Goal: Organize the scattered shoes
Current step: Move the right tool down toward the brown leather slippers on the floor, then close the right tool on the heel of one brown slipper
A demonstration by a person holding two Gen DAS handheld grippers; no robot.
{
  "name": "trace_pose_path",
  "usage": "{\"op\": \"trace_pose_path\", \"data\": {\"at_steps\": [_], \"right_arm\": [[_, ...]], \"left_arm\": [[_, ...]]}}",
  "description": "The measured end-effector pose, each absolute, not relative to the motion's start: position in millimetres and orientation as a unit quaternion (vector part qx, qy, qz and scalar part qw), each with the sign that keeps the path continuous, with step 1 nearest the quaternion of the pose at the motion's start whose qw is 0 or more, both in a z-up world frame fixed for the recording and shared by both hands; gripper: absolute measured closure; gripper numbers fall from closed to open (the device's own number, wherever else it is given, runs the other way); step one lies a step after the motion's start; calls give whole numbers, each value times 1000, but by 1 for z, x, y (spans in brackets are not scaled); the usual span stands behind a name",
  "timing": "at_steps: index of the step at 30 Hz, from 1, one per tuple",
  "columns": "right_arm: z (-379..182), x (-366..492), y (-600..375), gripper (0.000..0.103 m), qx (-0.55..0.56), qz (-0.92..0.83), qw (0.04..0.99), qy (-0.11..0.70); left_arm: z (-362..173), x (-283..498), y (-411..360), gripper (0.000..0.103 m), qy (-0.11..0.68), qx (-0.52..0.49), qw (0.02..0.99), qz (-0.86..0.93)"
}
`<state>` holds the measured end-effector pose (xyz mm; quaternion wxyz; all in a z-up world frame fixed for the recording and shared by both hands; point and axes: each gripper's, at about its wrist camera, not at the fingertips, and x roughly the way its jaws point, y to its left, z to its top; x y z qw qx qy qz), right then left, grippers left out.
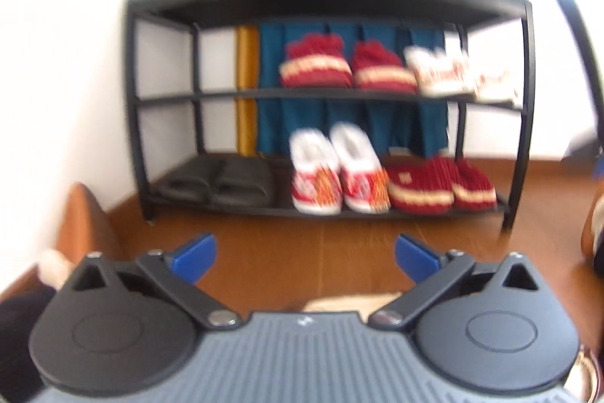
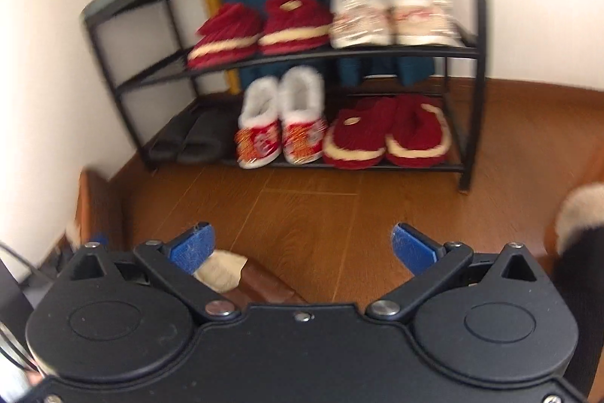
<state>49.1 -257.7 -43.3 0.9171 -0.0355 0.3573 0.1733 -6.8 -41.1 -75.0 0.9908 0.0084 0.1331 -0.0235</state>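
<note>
Brown suede fleece-lined boot (image 2: 245,280) at seven o'clock of right gripper (image 2: 302,244) – soft, light, take the cuff – both grippers empty, agape, left gripper (image 1: 304,257) too.

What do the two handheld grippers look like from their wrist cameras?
Both are the same design: the left gripper and right gripper have blue finger pads on black linkage arms with silver pivot screws, flanked by round black housings with triangular cutouts. The left body looks grey-blue and ribbed; the right body is plain black with a small centre screw.
</note>
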Motion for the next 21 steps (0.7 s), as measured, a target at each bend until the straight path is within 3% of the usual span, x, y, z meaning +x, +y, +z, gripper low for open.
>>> {"op": "trace_pose_path", "data": {"at_steps": [1, 5, 7, 9, 10, 14, 19, 21], "right_arm": [[-59, 67, -246, 100, -56, 206, 895, 393], [-111, 104, -205, 93, -133, 273, 839, 451], [-129, 119, -185, 79, -160, 271, 832, 457], [-132, 125, -178, 16, -164, 265, 837, 451], [-130, 125, -175, 9, -166, 267, 844, 435], [-133, 131, -165, 11, -197, 271, 838, 431], [-157, 156, -167, 27, -205, 261, 809, 485], [-167, 162, -166, 53, -202, 250, 800, 506]], "left_arm": [[-69, -15, -34, 1, 123, 8, 992, -19], [-51, -36, -12, 1, 107, -5, 994, -12], [-48, -40, -7, 1, 106, -10, 994, -5], [-45, -44, -2, 1, 106, -17, 994, -2], [-44, -44, 1, 1, 106, -24, 994, 0], [-43, -45, 9, 0, 112, -48, 993, 4], [-48, -41, 15, 1, 122, -59, 991, 10], [-49, -41, 18, 1, 122, -63, 990, 15]]}}
